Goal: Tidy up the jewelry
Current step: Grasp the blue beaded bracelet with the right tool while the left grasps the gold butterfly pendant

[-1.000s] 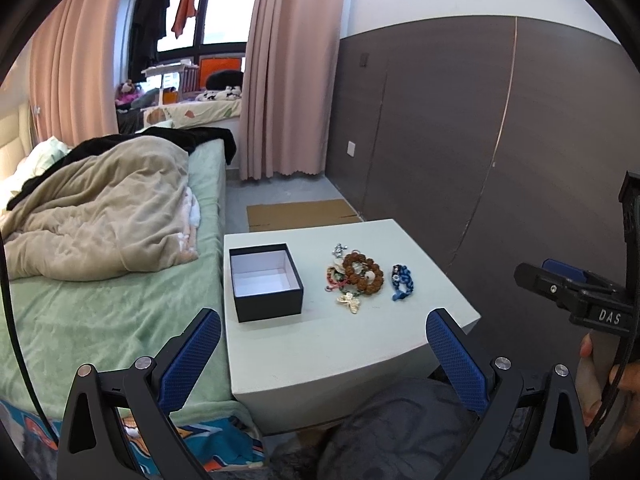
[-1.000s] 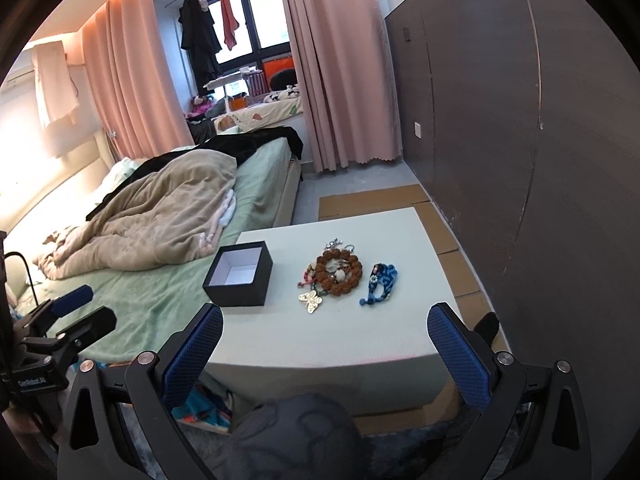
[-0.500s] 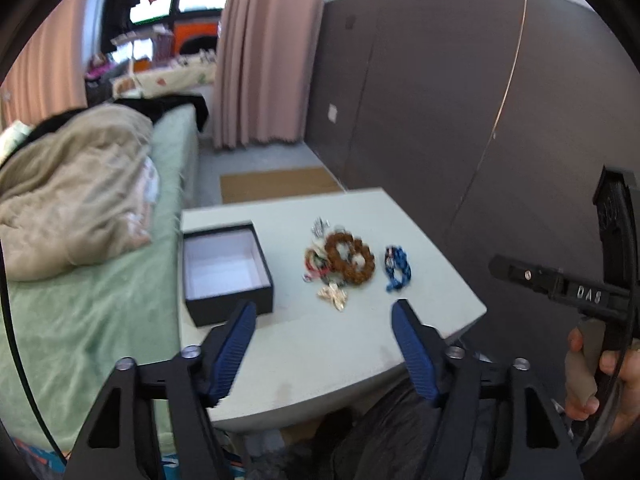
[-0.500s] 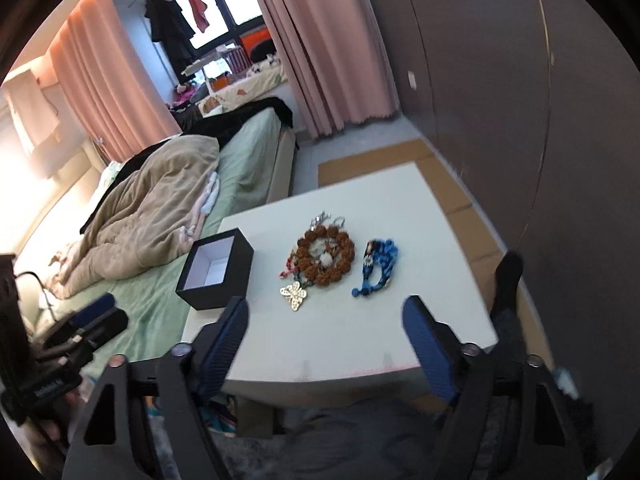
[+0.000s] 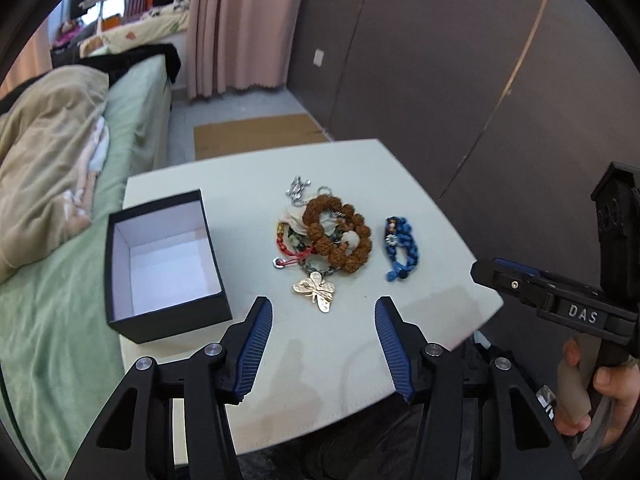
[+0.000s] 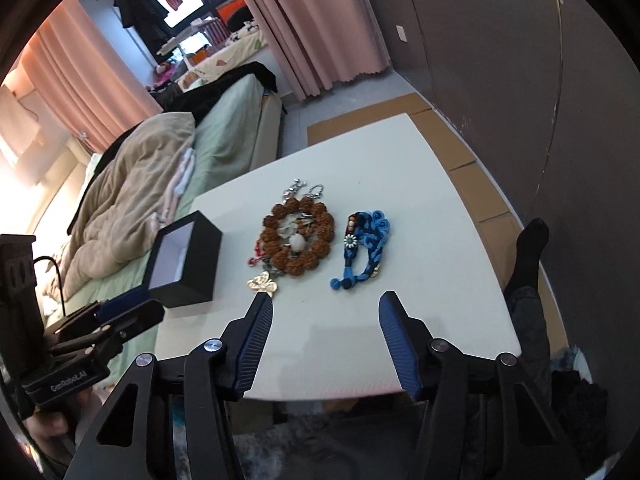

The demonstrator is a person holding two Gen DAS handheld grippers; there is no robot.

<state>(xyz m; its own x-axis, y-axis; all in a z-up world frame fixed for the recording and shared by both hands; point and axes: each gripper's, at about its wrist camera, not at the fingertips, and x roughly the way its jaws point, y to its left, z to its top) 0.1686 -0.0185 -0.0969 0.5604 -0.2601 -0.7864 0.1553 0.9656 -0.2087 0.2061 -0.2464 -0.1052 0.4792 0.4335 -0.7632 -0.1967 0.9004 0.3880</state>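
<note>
While both jaws gape, blue bracelet (image 6: pixel 365 250) lies lengthwise — pointing away

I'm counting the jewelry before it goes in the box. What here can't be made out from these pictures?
- Pieces inside the brown bead bracelet: both views, overlapped by the beads and each other, so no sure count.
- Chain of the gold butterfly pendant: left view, runs under the pile.
- Black box floor: right view, hidden by its near wall.
- Silver charms: both views, too small to identify.
</note>
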